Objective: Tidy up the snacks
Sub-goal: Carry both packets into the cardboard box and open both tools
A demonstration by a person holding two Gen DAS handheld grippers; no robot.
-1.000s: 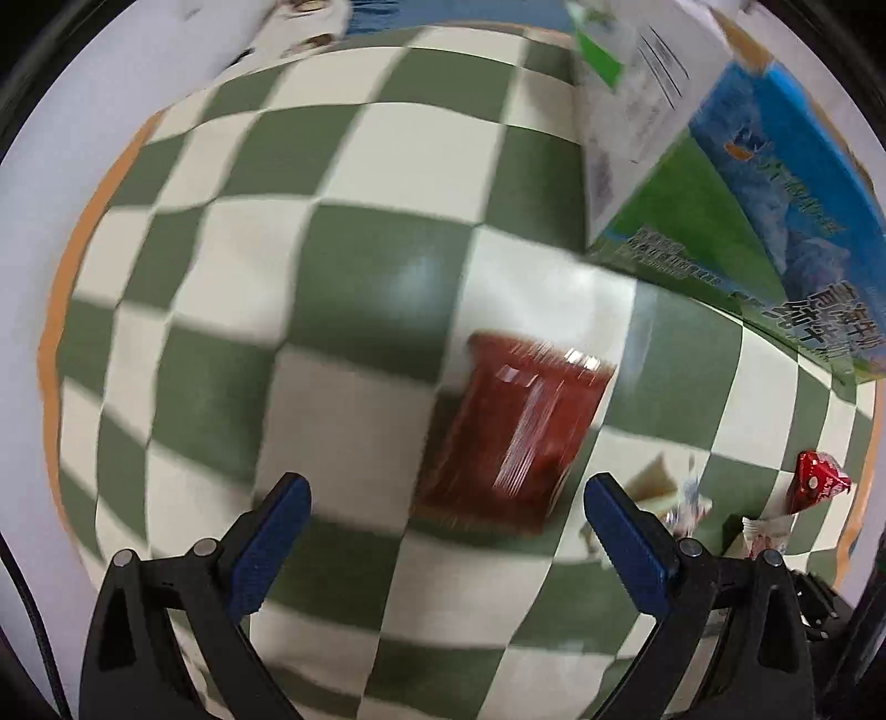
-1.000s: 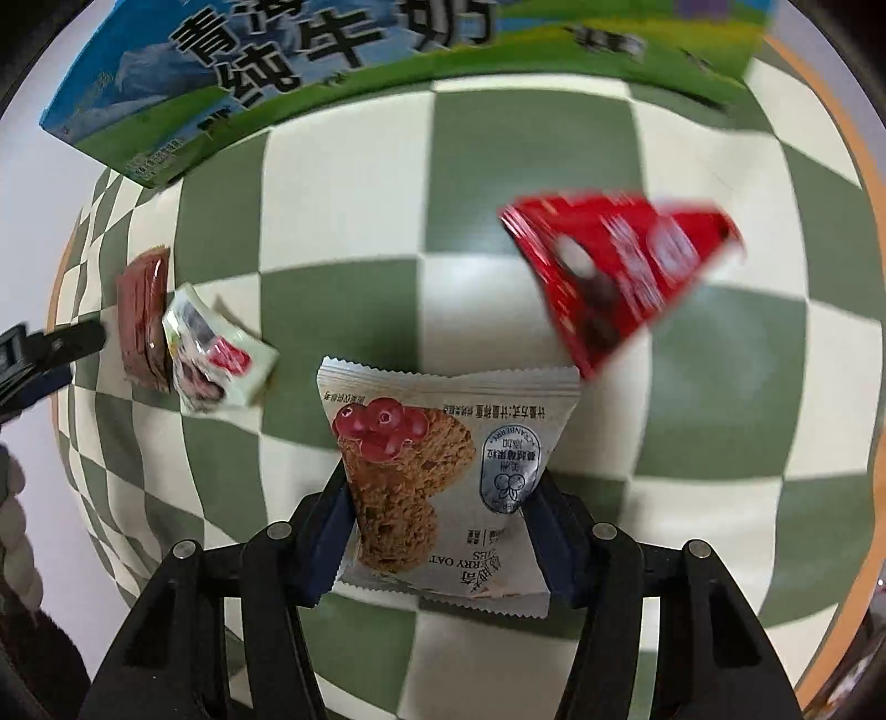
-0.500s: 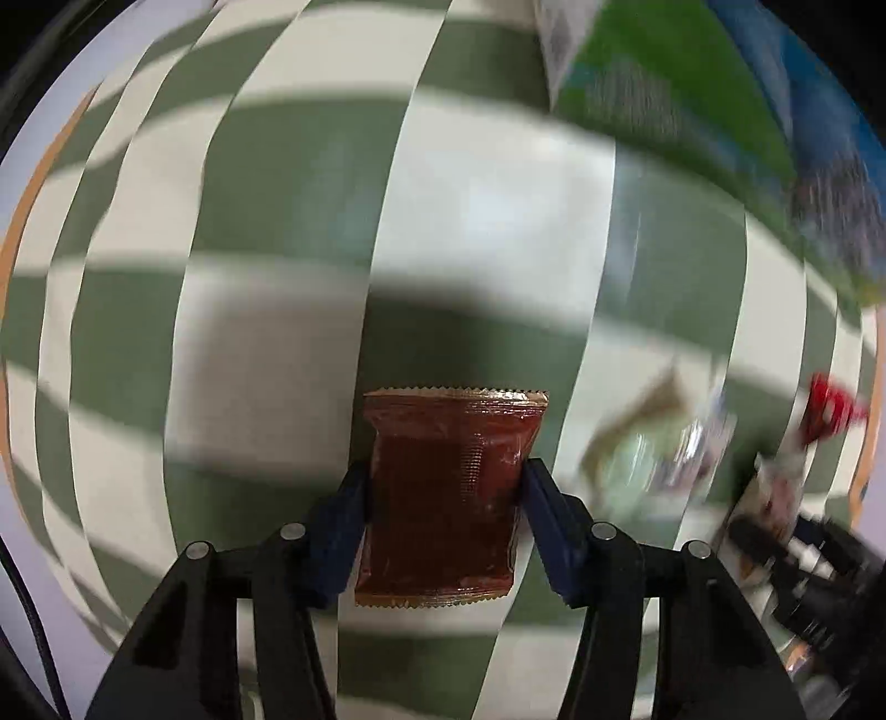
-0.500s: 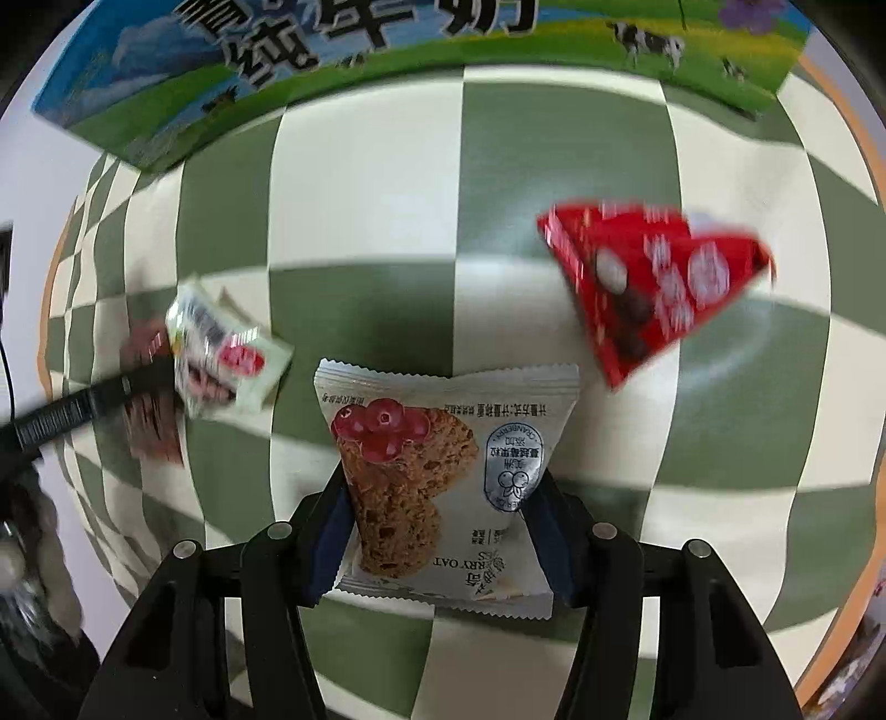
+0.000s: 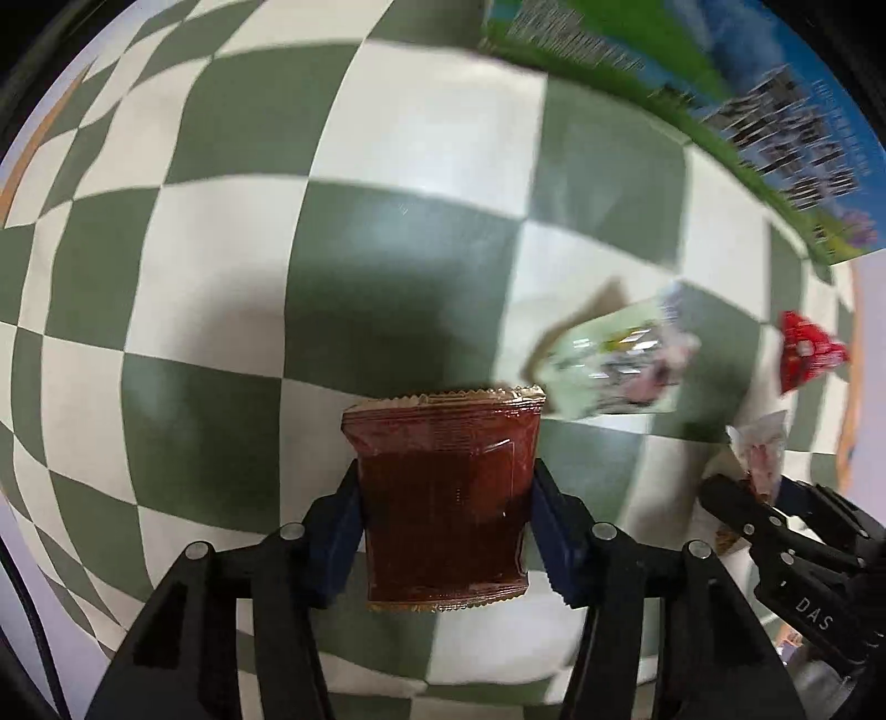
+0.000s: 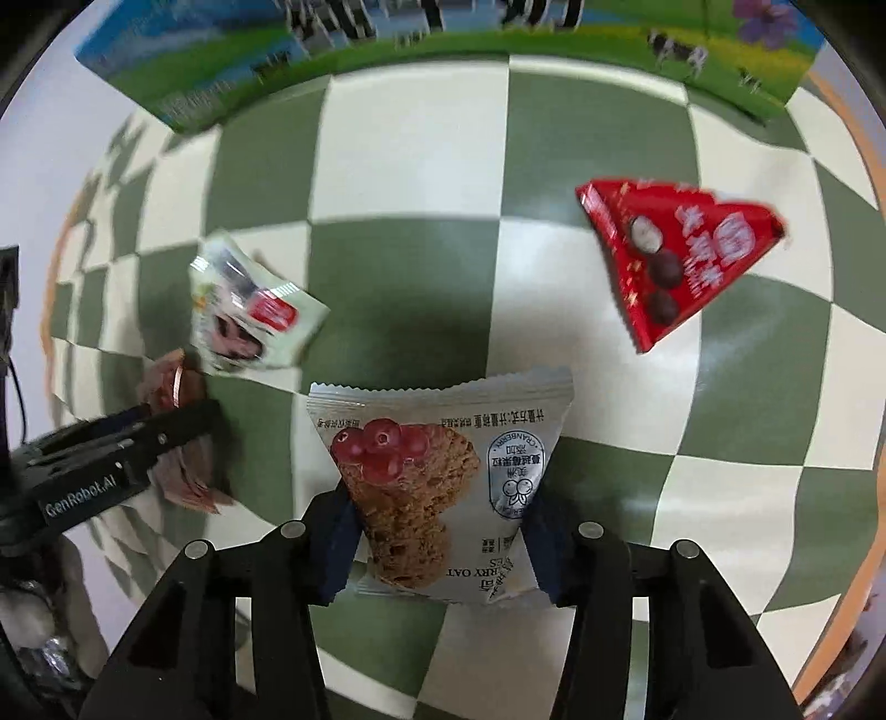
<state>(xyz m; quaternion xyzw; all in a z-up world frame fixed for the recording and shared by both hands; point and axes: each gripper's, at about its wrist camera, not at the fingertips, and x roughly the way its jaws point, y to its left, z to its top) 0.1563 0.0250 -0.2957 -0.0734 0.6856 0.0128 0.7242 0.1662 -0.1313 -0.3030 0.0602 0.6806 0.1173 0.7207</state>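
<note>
left tool point(image 5: 446, 498): its blue pads press both side edges of a dark red translucent rectangular sachet point(image 5: 443, 498) with crimped ends; the jaws have just closed onto it and now grip it, the sachet standing out ahead of the fingertips
right tool point(image 6: 440, 520): clamped on a silver oat-cookie packet point(image 6: 443, 487) printed with red cranberries; its jaws have just been closing further on the packet, which fans out wider beyond the pads
bench point(image 6: 404, 183): covered by a green-and-cream checked cloth, seen below both tools
pale green snack packet point(image 6: 249, 310): lies on the cloth ahead and to the left of the right tool, apart from the packet it holds; in the left wrist view it is blurred point(image 5: 609, 360), ahead and to the right of the left tool
red triangular chocolate-ball packet point(image 6: 681, 260): on the cloth ahead and to the right of the right tool, well apart from the pale green one
blue-and-green milk carton box point(image 6: 443, 50): along the far edge of the cloth, furthest ahead of both tools; its print is blurred
each tool in the other's view: the left one shows at the left edge of the right wrist view with the sachet in it point(image 6: 183, 443); the right one at the lower right of the left wrist view
</note>
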